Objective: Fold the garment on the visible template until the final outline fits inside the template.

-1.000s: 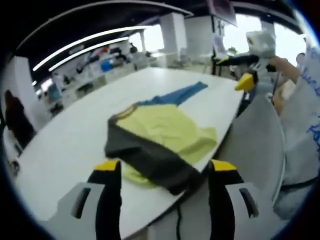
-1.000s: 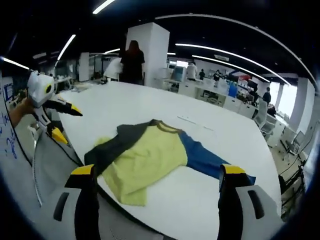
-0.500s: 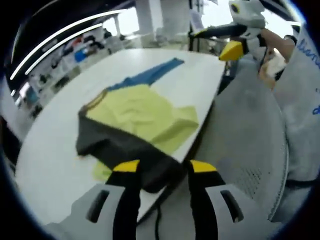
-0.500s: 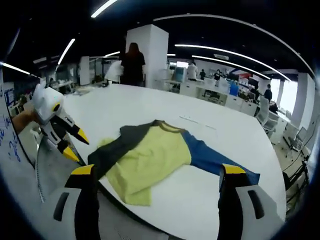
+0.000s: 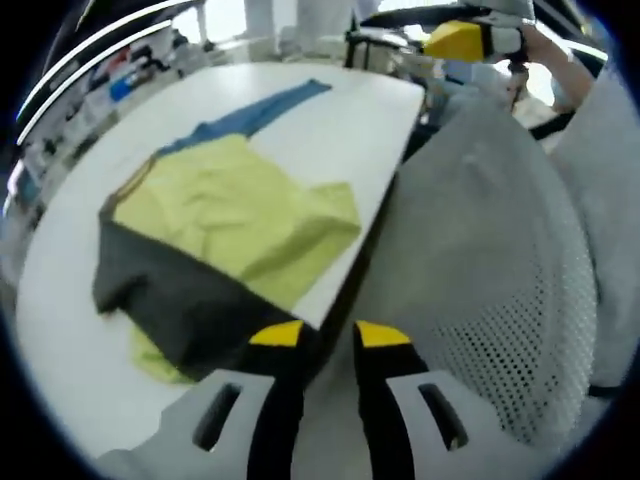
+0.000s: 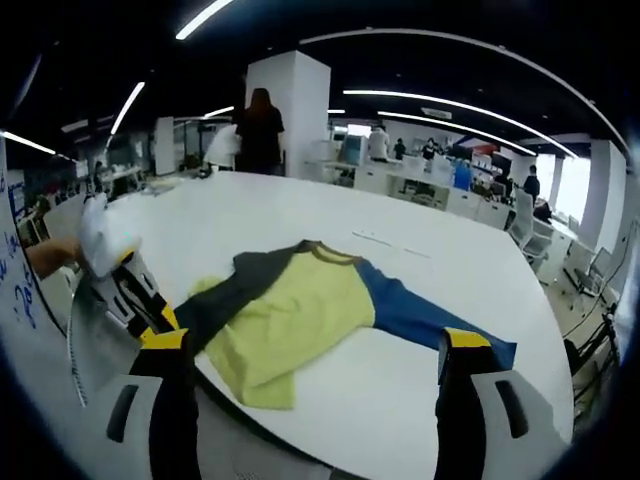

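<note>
A garment with a yellow body (image 5: 230,200), a dark grey sleeve (image 5: 180,290) and a blue sleeve (image 5: 260,110) lies rumpled on the white table (image 5: 350,120), close to its near edge. My left gripper (image 5: 330,335) is at that edge, its jaws narrowed onto the end of the dark sleeve. From the right gripper view the same gripper (image 6: 152,312) sits at the dark sleeve (image 6: 230,285), held by a hand. My right gripper (image 6: 315,340) hangs open and wide above the table, short of the yellow body (image 6: 300,310) and the blue sleeve (image 6: 420,315). It also appears far off (image 5: 462,38).
A grey mesh chair back (image 5: 480,250) stands tight against the table edge, beside my left gripper. A person (image 6: 262,125) stands beyond the table by a white pillar (image 6: 305,95). Office desks line the back. Bare table (image 6: 380,395) lies in front of the garment.
My left gripper has dropped toward the table edge and its jaws have closed from wide apart to narrow around the dark sleeve's end. The right gripper has stayed open.
</note>
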`<state>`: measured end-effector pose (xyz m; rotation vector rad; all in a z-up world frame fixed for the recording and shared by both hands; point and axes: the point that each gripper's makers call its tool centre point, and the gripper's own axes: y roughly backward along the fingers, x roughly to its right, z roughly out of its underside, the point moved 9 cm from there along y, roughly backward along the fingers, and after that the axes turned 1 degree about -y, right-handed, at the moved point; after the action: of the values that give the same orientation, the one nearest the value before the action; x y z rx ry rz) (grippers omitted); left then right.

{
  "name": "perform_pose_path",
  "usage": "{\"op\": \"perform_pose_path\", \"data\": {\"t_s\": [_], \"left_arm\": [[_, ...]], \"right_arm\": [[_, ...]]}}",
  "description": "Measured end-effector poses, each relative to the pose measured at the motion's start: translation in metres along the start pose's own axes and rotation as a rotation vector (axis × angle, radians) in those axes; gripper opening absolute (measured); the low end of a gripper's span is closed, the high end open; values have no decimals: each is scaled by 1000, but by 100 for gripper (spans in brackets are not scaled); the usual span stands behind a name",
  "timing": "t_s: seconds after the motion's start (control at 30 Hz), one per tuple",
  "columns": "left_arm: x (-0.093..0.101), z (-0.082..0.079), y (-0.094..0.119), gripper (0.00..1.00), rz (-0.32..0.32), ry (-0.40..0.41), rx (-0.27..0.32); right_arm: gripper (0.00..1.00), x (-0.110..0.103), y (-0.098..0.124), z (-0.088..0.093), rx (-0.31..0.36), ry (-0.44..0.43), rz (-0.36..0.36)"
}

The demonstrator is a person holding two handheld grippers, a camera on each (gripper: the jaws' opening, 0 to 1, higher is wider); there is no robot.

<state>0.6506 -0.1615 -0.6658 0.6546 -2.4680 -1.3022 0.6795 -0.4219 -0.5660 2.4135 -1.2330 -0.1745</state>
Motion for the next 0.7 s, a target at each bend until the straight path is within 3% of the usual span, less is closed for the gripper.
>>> {"op": "perform_pose_path", "data": {"t_s": [0.13,0.33,0.7], "left_arm": [[0,6,-9,18,-10,-5,-35],[-3,10,-18,13,8,19,-40],[-3,16,-25,16,-10,15,-63]], "right_arm": [[100,0,0,-1,9,-8,0],[99,-1,-1,1,1,-13,-8],[99,-2,-2,5,-7,-25,-17]]}}
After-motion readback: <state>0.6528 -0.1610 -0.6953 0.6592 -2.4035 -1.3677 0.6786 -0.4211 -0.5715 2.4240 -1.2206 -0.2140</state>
